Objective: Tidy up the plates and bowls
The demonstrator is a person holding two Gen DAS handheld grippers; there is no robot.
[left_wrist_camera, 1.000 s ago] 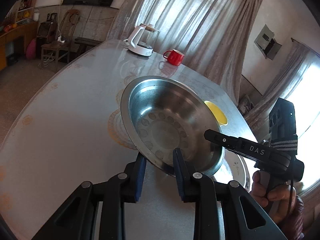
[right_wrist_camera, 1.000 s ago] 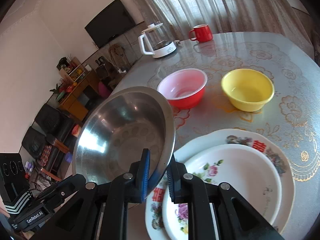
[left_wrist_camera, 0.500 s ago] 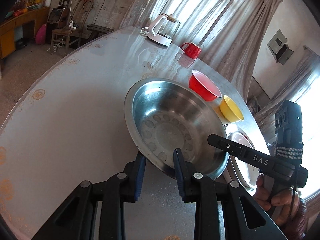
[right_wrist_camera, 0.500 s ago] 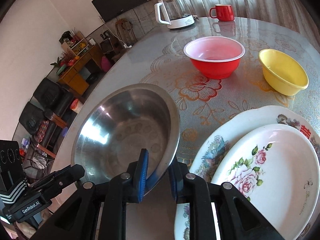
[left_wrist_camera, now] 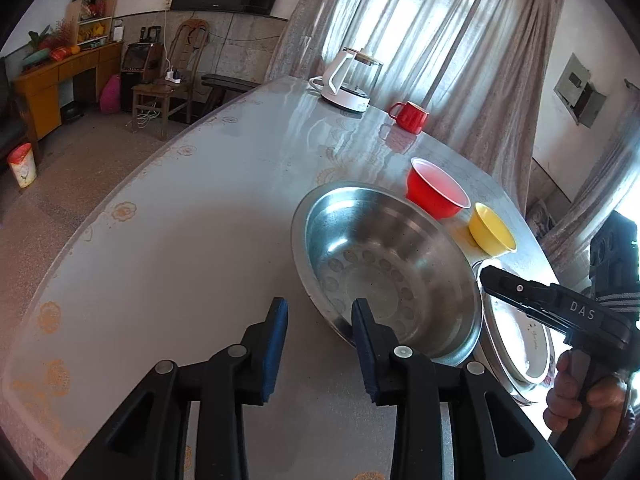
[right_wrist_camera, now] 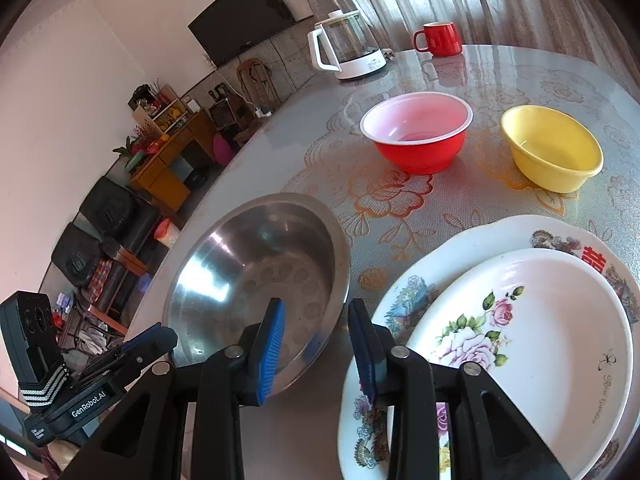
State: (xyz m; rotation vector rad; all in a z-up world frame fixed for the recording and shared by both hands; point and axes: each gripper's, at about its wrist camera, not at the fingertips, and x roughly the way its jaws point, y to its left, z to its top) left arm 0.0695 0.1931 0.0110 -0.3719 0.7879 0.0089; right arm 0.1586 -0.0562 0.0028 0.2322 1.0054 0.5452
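Your left gripper (left_wrist_camera: 320, 322) and right gripper (right_wrist_camera: 316, 324) are both opening, each straddling the rim of the wide stainless-steel bowl (left_wrist_camera: 384, 268) that sits on the glossy floral-covered table (left_wrist_camera: 192, 240), pads clear of the metal. Only your right view shows the two stacked floral white plates (right_wrist_camera: 520, 340) fully, just beside that bowl. Your left view shows merely their edge, but also the hand (left_wrist_camera: 580, 396) holding the right gripper.

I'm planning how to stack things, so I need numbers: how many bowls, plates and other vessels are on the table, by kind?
Bowls: 3, the steel bowl, red bowl and yellow bowl
Plates: 2, the smaller floral plate on the larger patterned plate
Mugs: 1, the red mug
Kettles: 1, the white kettle
Total: 7
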